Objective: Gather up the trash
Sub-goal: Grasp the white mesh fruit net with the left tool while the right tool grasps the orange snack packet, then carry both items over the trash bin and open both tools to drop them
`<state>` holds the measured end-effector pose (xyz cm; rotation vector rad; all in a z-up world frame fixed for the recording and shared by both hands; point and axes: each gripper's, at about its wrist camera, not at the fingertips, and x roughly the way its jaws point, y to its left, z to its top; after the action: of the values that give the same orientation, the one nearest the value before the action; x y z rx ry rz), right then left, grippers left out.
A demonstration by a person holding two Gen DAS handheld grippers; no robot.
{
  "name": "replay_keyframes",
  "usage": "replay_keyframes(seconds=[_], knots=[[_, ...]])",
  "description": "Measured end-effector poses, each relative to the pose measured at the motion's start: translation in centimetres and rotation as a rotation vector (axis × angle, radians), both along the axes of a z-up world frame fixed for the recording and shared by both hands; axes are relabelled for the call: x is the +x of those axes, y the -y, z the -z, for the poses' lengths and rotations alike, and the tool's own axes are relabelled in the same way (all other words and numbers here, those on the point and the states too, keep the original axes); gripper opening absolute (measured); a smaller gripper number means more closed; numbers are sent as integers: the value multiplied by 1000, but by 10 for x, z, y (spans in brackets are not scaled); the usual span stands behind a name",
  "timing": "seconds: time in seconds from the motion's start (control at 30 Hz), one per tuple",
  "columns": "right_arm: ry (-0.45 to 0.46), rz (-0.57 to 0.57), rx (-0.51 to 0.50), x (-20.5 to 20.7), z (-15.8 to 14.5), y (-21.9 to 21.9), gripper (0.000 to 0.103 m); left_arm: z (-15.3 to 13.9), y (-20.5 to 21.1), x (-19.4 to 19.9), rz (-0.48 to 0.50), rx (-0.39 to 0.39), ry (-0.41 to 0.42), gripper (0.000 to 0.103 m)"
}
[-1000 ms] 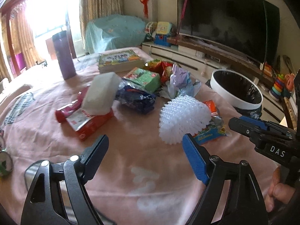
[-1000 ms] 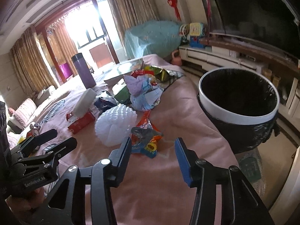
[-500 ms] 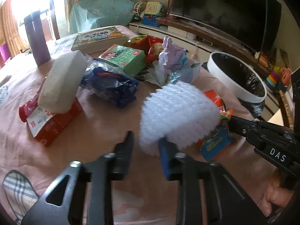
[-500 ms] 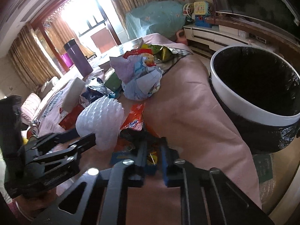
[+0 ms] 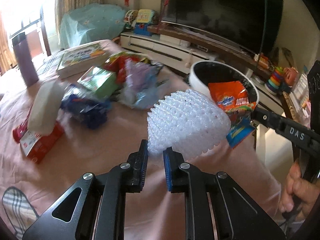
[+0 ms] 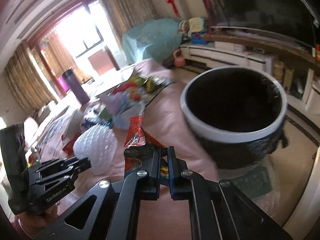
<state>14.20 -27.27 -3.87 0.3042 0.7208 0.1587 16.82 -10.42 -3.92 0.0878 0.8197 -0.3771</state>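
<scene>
My left gripper (image 5: 155,152) is shut on the edge of a white foam fruit net (image 5: 186,120), lifted off the pink tablecloth. The net (image 6: 96,146) and the left gripper (image 6: 86,163) also show at the left of the right wrist view. My right gripper (image 6: 164,156) is shut on an orange snack wrapper (image 6: 136,132), held up over the table's edge. That wrapper (image 5: 233,100) hangs in front of the bin in the left wrist view. The white-rimmed bin (image 6: 234,120) with a black liner stands just past the table, to the right.
More litter lies on the table: a crumpled purple and blue bag (image 5: 140,84), a green box (image 5: 99,82), a blue packet (image 5: 86,106), a red tissue pack (image 5: 40,136). A book (image 5: 82,57) and a purple flask (image 5: 25,60) stand farther back. A TV cabinet (image 5: 180,48) runs behind.
Both grippers closed: the left on the foam net, the right on the orange wrapper. Both pieces have been lifted off the cloth and carried right, toward the bin.
</scene>
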Motion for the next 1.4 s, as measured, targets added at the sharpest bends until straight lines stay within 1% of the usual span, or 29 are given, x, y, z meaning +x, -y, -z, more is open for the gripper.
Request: replay_keyframes(seconds=[0.27, 0.4, 0.63, 1.03, 1.07, 1.1, 1.13, 1.17, 1.2, 1.23, 1.27, 1.3, 1.33, 1.37, 1.4], knots=[[22, 126, -21, 3, -12, 55, 6, -10, 51, 18, 65, 31, 23, 14], [24, 158, -42, 10, -15, 70, 6, -13, 77, 32, 93, 55, 26, 14], [12, 189, -60, 28, -14, 93, 6, -16, 113, 58, 129, 76, 30, 14], [-41, 203, -110, 59, -8, 117, 6, -4, 157, 91, 171, 105, -23, 15], [-44, 200, -117, 60, -7, 117, 7, -2, 158, 92, 173, 105, -31, 18], [-46, 198, -122, 61, -7, 117, 11, -1, 159, 92, 175, 105, -40, 20], [-50, 199, -126, 62, -6, 118, 11, 0, 159, 92, 175, 105, -44, 27], [-52, 199, -126, 62, -6, 118, 11, 1, 159, 92, 172, 107, -45, 37], [-57, 199, -123, 62, -5, 119, 12, 2, 158, 92, 169, 107, -44, 42], [-61, 201, -118, 62, -4, 121, 12, 1, 157, 91, 167, 104, -42, 50], [-63, 204, -115, 63, -3, 122, 14, 1, 156, 91, 166, 101, -40, 56], [-62, 206, -112, 63, -3, 122, 19, 0, 154, 90, 162, 99, -39, 58], [-61, 207, -107, 62, -3, 122, 23, 0, 152, 90, 157, 97, -39, 62], [-59, 209, -103, 61, -3, 123, 29, -1, 151, 90, 150, 95, -41, 65], [-56, 212, -102, 59, -4, 123, 33, -1, 149, 90, 146, 92, -42, 65]])
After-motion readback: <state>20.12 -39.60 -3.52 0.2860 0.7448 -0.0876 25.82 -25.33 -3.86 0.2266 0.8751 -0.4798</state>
